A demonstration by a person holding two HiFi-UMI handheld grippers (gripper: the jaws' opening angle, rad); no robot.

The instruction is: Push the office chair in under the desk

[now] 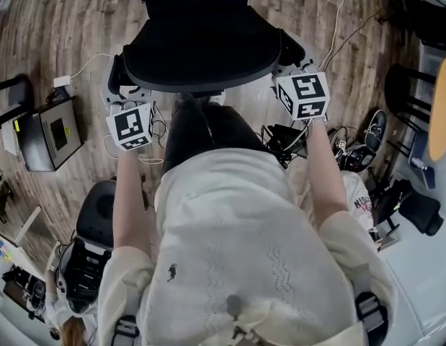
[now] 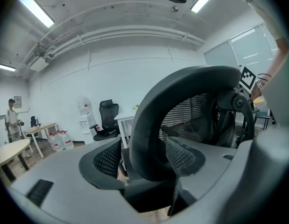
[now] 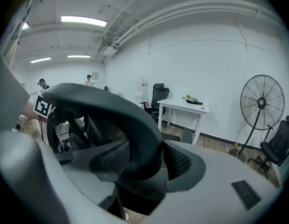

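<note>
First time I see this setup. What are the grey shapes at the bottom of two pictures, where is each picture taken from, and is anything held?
No robot: a person holds a gripper in each hand. The top-down picture comes from a camera on the person's head; the other two come from cameras riding on the left gripper and the right gripper, looking along their jaws. The grey shapes are those jaws. Each pair straddles the top rim of the black office chair, one at each end. The jaws stand apart and do not seem to clamp it, so nothing is firmly held. A white desk stands ahead.
</note>
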